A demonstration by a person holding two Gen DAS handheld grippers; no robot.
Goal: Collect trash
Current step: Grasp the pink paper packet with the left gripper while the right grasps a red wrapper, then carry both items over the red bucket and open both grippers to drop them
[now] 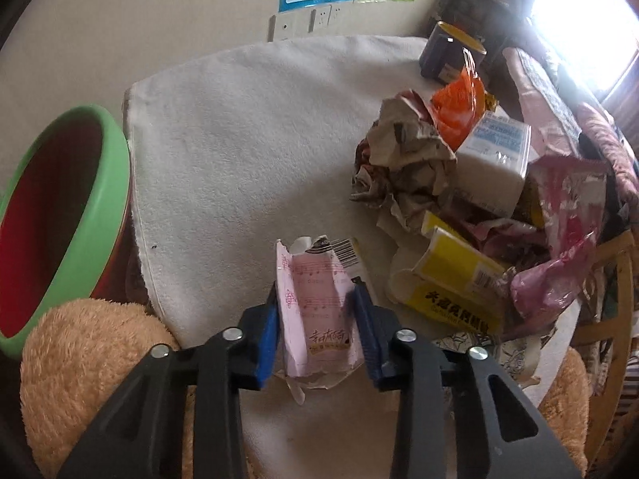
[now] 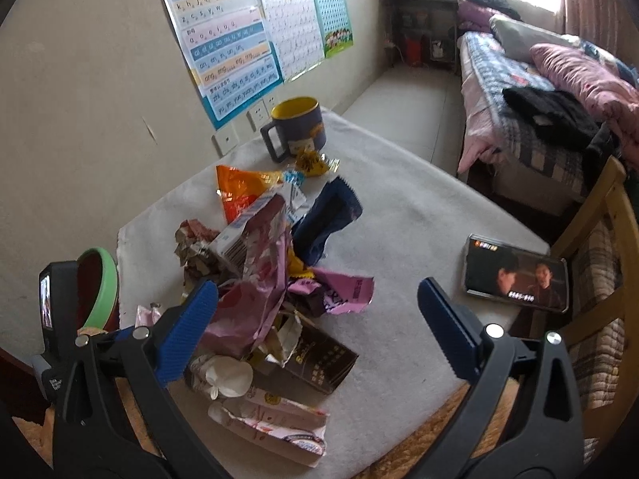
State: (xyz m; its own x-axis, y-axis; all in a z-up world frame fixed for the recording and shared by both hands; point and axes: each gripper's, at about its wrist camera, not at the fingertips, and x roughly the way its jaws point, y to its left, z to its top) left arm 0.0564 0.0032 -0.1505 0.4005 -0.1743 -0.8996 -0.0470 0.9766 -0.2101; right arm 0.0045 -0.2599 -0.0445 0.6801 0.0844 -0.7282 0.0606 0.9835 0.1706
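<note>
My left gripper (image 1: pixel 317 311) is shut on a flattened pink packet (image 1: pixel 315 299) printed with music notes, which lies on the white cloth (image 1: pixel 239 139); both blue pads press its sides. To its right sits a trash pile: crumpled brown paper (image 1: pixel 403 159), an orange wrapper (image 1: pixel 459 111), a white tissue pack (image 1: pixel 495 155), a yellow box (image 1: pixel 459 275) and a pink bag (image 1: pixel 559 239). A green-rimmed bin (image 1: pixel 92 207) with a red inside stands at the left. My right gripper (image 2: pixel 317 291) is open above the near side of the same pile (image 2: pixel 263 279).
A dark mug (image 2: pixel 297 125) with a yellow inside stands at the table's far edge by the wall. A phone (image 2: pixel 517 273) playing video lies at the right edge. A tan plush item (image 1: pixel 88 359) lies at the near left. A wooden chair (image 2: pixel 611 199) and a bed (image 2: pixel 519 99) are at the right.
</note>
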